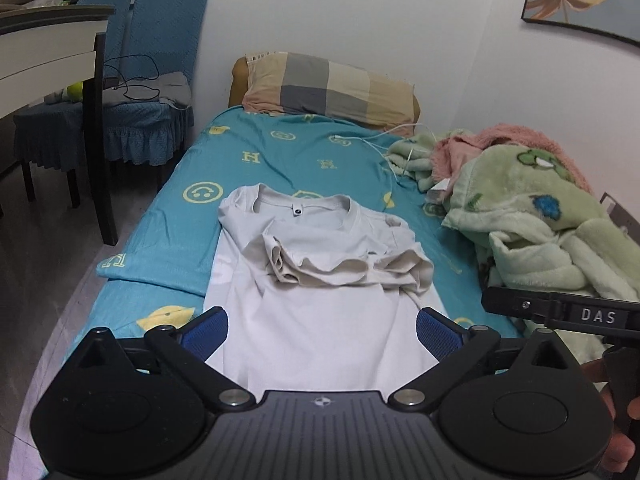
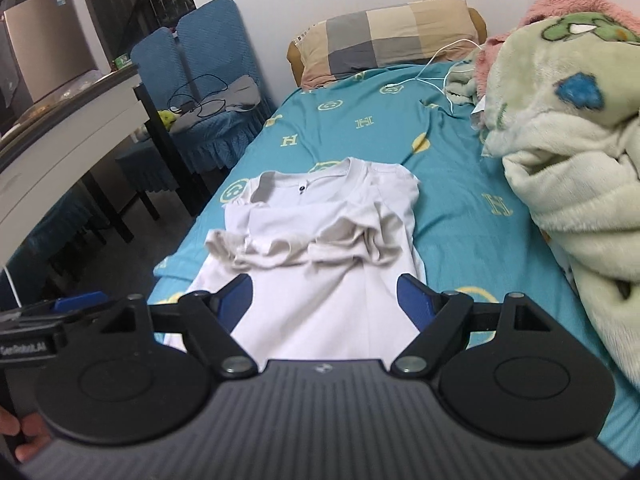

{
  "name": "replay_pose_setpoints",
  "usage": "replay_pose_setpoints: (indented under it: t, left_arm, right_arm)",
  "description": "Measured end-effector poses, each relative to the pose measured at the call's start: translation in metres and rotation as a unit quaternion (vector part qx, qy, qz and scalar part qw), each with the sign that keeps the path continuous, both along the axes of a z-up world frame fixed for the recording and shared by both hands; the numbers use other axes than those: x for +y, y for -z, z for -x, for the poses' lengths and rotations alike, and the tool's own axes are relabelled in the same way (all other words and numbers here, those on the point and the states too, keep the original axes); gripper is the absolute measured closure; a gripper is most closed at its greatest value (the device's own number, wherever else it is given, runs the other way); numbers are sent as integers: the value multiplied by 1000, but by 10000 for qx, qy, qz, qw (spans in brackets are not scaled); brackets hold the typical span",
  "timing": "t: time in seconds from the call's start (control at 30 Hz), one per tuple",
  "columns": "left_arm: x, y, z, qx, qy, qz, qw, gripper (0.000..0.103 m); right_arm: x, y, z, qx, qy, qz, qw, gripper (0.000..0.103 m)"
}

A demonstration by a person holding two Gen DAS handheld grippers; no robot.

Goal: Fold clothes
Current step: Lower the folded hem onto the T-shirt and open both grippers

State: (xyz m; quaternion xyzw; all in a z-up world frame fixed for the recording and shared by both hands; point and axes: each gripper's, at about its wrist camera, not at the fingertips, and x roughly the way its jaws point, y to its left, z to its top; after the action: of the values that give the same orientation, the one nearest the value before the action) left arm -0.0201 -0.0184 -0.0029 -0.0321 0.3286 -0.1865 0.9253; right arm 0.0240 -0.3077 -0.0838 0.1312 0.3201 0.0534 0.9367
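A white T-shirt (image 1: 320, 320) lies lengthwise on the teal bed sheet (image 1: 300, 160), collar toward the pillow, with both sleeves folded in and bunched across the chest (image 1: 344, 264). It also shows in the right wrist view (image 2: 320, 300). My left gripper (image 1: 322, 326) is open, empty, above the shirt's lower part. My right gripper (image 2: 324, 298) is open, empty, also above the lower part. The left gripper's body (image 2: 40, 328) shows at the left edge of the right wrist view; the right gripper's body (image 1: 580, 312) shows at the right of the left wrist view.
A checked pillow (image 1: 332, 86) lies at the head of the bed. A heap of green and pink blankets (image 1: 540, 216) fills the right side. A white cable (image 1: 384, 140) lies on the sheet. Blue chairs (image 1: 152, 80) and a table (image 1: 48, 40) stand left of the bed.
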Motion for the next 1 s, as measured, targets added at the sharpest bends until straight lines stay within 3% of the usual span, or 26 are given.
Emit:
replay_pose_setpoints:
  t: [0.33, 0.43, 0.53, 0.67, 0.83, 1.0]
  left_arm:
    - [1, 11, -16, 81, -232, 4, 9997, 1]
    - [-1, 17, -23, 294, -202, 43, 9994, 1]
    - [1, 21, -27, 823, -169, 136, 9964, 1]
    - [6, 30, -28, 1485, -151, 506, 9875, 1]
    - [10, 54, -39, 2058, -417, 489, 9765, 1]
    - [30, 75, -49, 2724, -751, 1240, 9512, 2]
  right_arm:
    - [-7, 4, -1, -170, 266, 28, 9995, 22]
    - [-11, 7, -4, -131, 315, -108, 9994, 22]
    - [-16, 12, -9, 56, 356, -319, 9988, 22]
    - [-18, 27, -12, 553, 457, -681, 9951, 22]
    - [-20, 41, -15, 995, 562, -1034, 9880, 22]
    - [-22, 45, -14, 1052, 616, -1216, 9851, 22]
